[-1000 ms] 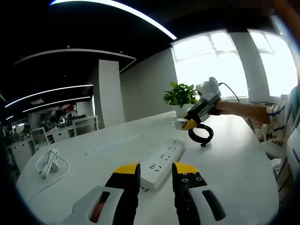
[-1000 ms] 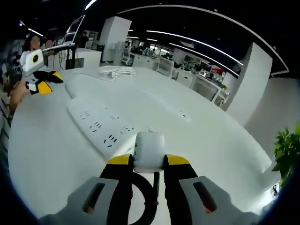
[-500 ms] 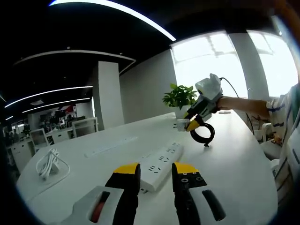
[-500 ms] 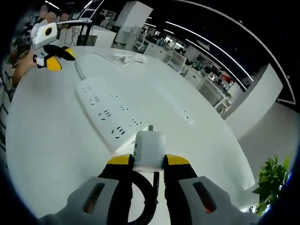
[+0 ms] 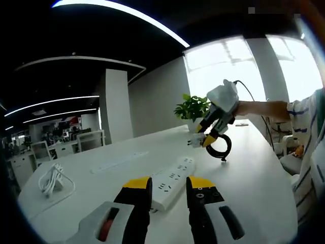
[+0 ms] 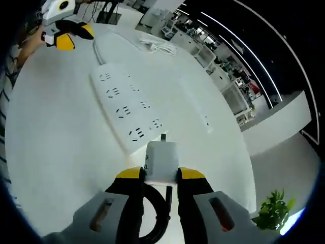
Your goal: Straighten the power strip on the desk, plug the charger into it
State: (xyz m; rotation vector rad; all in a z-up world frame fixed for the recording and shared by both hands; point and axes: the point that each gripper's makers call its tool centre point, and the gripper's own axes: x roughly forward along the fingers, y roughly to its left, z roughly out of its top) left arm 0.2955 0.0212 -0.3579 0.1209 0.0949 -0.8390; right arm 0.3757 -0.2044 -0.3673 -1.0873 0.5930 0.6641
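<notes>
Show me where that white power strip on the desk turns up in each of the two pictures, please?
Left gripper view: the power strip lies low in the middle, just beyond this gripper's yellow tips, running up and right.
Right gripper view: the same strip runs from upper left down to the middle, ending by the white charger held in the right gripper.
Shared landmark: the potted plant, at lower right in the right gripper view.
</notes>
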